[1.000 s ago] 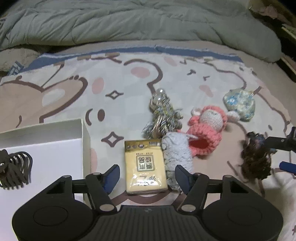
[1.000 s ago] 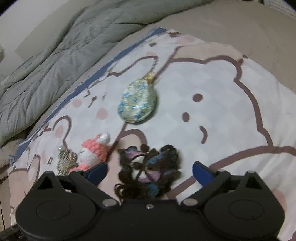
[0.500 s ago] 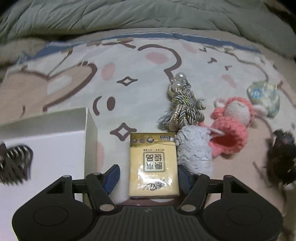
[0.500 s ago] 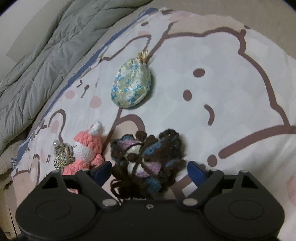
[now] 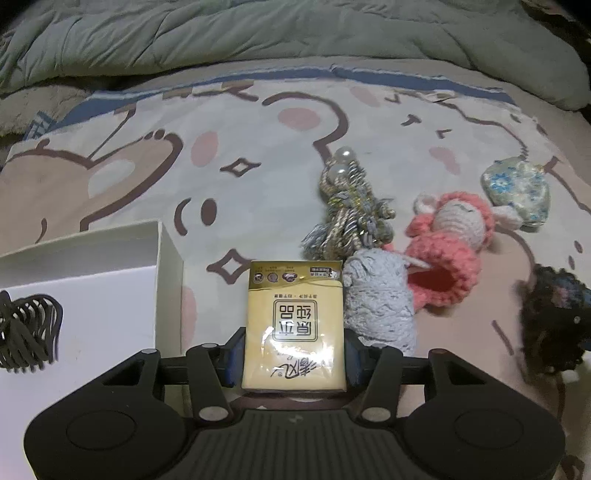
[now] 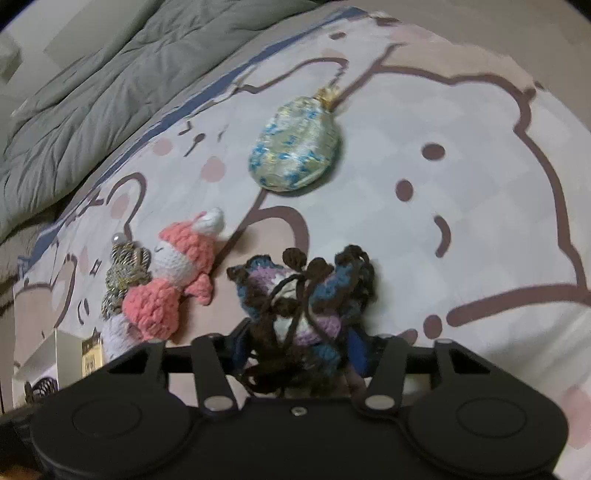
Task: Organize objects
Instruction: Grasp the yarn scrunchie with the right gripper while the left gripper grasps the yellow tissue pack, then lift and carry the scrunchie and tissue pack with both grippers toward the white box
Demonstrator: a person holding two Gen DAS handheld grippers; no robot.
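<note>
The left gripper (image 5: 294, 356) is clamped on the yellow tissue pack (image 5: 294, 325); the right gripper (image 6: 298, 349) pinches the dark crocheted pouch (image 6: 301, 299). Both picks look made, still on the bedsheet (image 5: 258, 140). Next I'd lift and carry toward the white box (image 5: 110, 280) at nine o'clock.

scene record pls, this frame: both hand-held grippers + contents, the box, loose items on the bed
left hand-held gripper: shut on yellow tissue pack
right hand-held gripper: shut on dark crochet piece
white box: open, left of the tissue pack, holds a black hair claw
loose items: grey knit piece touching the pack's right side; pink crochet doll; tassel charm with pearls; blue floral pouch
surface: cartoon bear bedsheet, grey duvet behind
</note>
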